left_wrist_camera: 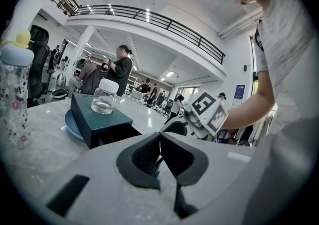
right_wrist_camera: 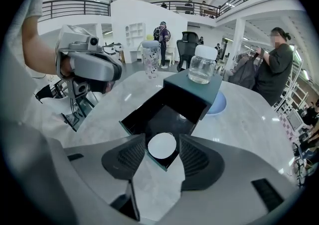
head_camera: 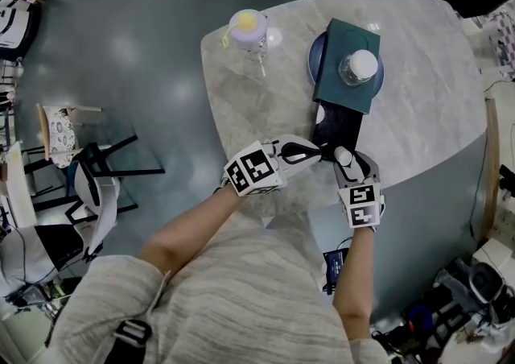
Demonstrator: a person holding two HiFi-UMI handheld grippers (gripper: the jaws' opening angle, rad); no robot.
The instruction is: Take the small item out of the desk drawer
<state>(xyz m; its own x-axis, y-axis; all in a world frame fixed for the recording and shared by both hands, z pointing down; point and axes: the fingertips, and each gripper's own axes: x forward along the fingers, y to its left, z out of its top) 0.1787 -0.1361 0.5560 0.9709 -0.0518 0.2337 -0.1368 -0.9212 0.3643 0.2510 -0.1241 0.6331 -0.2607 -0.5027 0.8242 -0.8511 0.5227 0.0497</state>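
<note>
The white disc (right_wrist_camera: pixel 162 147), lower centre of frame, looks light, stiff and slippery, so the wide-open right gripper (right_wrist_camera: pixel 162 142) should pinch its rim, while the left gripper (left_wrist_camera: pixel 159 140) is clamped on the drawer (right_wrist_camera: pixel 172 118) edge.

I count one table (head_camera: pixel 418 105), one box (head_camera: pixel 344 35), one drawer (head_camera: pixel 339 127), one disc (right_wrist_camera: pixel 162 148), one plate (head_camera: pixel 315 61), one jar (head_camera: pixel 359 66), one bottle (head_camera: pixel 248 32), and two grippers: the left gripper (left_wrist_camera: pixel 160 138) and the right gripper (right_wrist_camera: pixel 162 140).

Round white item (right_wrist_camera: pixel 162 146) lies in open dark drawer (right_wrist_camera: pixel 172 118).
</note>
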